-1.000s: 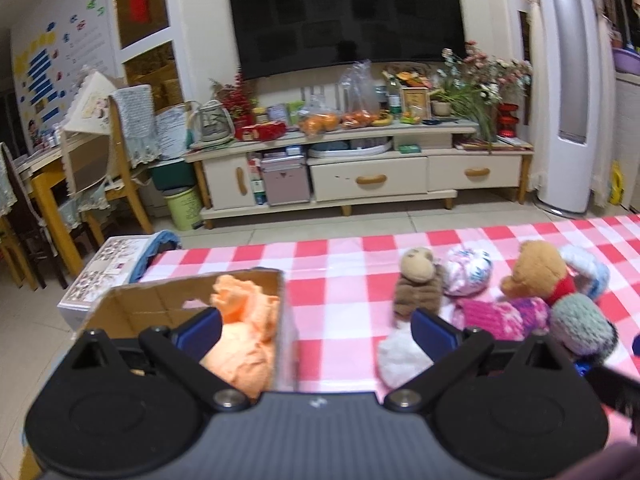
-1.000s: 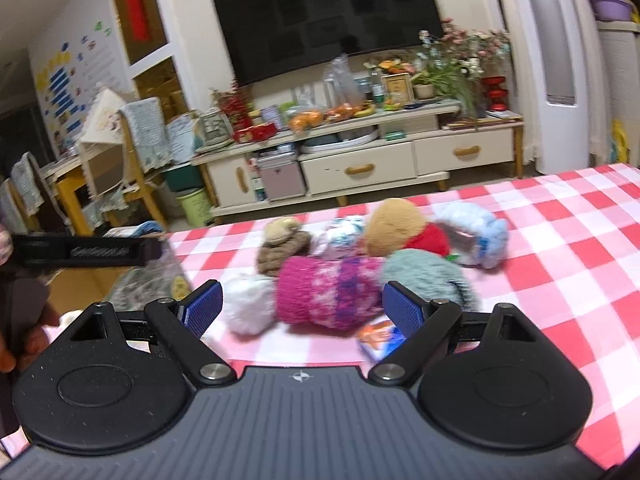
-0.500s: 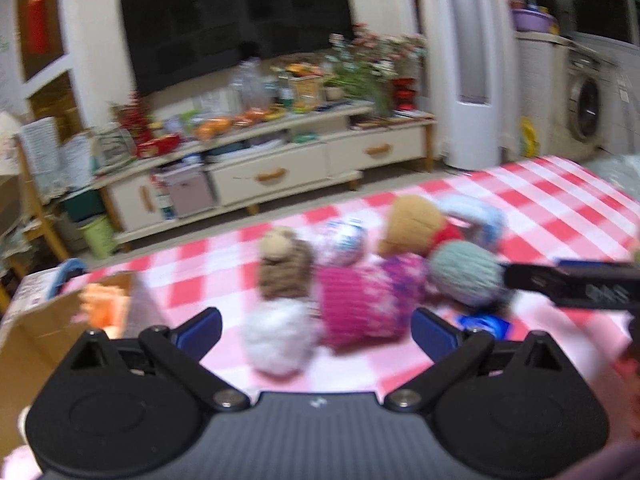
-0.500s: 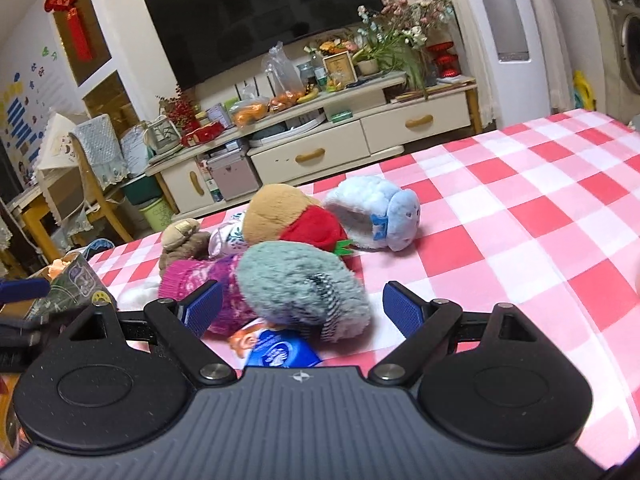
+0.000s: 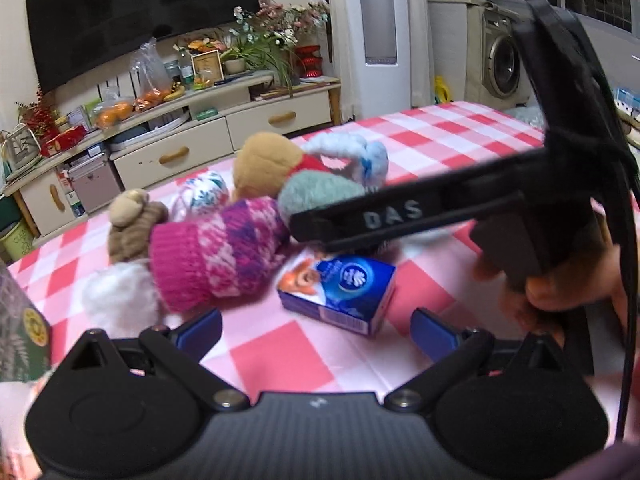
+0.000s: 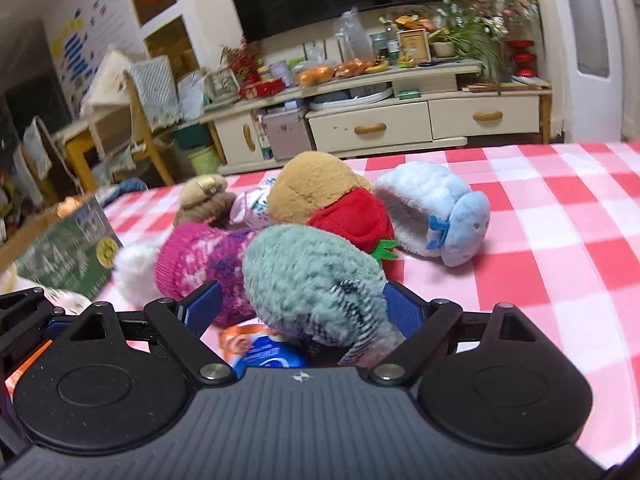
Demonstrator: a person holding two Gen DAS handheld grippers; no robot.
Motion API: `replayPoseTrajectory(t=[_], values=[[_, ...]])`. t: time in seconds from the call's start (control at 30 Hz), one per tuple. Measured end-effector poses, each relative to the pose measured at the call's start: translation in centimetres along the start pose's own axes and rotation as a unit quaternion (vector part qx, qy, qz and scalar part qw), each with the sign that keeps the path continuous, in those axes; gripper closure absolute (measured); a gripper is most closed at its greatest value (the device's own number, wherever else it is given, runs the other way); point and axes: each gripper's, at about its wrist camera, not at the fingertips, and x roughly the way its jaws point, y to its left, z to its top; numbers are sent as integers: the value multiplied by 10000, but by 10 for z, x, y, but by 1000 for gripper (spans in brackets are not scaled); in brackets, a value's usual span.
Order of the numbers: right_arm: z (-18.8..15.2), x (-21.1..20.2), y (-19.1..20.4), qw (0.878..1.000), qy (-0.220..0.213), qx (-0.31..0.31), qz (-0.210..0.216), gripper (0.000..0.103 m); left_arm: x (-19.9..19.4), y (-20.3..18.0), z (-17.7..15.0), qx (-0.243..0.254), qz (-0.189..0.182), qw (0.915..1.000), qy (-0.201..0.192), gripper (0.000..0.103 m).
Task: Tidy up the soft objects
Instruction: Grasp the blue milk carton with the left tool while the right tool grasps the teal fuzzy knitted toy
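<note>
A pile of soft things lies on the pink checked tablecloth (image 6: 560,240). It includes a grey-green fuzzy hat (image 6: 312,280), a pink knitted hat (image 5: 216,256) with a white pompom (image 5: 116,300), a brown monkey plush (image 5: 132,224), a tan plush in red (image 6: 320,192) and pale blue earmuffs (image 6: 440,208). My right gripper (image 6: 302,307) is open and straddles the grey-green hat, one blue pad on each side. My left gripper (image 5: 316,330) is open just before a blue tissue pack (image 5: 340,292), holding nothing.
A green printed box (image 6: 68,256) stands at the table's left edge. In the left wrist view the right tool's black side bar (image 5: 400,212) and a hand (image 5: 560,288) cross the right side. A TV cabinet (image 6: 380,120) stands beyond the table.
My left gripper swung right, away from the cardboard box with the orange item, to face the pile. My right gripper moved forward until the grey-green hat lay between its fingers.
</note>
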Motion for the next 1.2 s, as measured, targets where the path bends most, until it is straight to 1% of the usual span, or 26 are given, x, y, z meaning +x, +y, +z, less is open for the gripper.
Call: replayPoseTrajectory(t=[0.13,0.23,0.37,0.47,0.7,0.73,0.77,0.83,0.9,0.93,0.97,1.07,1.2], values=[[2,9,-4,9996,109,-238,-137,0,14,-3,0,-4,8,10000,-46,3],[1,12,-10,9992,203,-256,-242,0,23,-6,2,-38,-12,10000,-57,3],[0,5,-21,9999,94,-45,-121,0,36,-7,6,-75,16,10000,-40,3],[0,4,-24,10000,56,-41,-10,0,44,-7,9,-97,39,9999,-46,3],[0,-1,-28,9999,-113,36,78,0,59,-7,16,-4,-82,9999,-133,3],[0,-1,-29,9998,-139,77,108,0,60,-8,16,18,-130,9998,-127,5],[0,-2,-30,9997,-175,114,125,0,62,-9,17,52,-183,9998,-112,13],[1,-3,-33,9994,-232,201,138,0,66,-12,18,136,-195,9997,-32,15],[1,-5,-38,9989,-255,322,245,12,67,-12,20,79,-223,9997,-43,16],[1,-6,-39,9985,-254,384,279,22,68,-12,20,41,-227,9997,-36,16],[1,-7,-39,9983,-262,419,296,28,67,-12,20,22,-219,9998,-32,16],[1,-9,-39,9983,-250,435,294,32,64,-15,18,-9,-186,9998,-35,17],[1,-10,-38,9983,-182,474,289,33,60,-18,16,-89,-129,9999,29,18]])
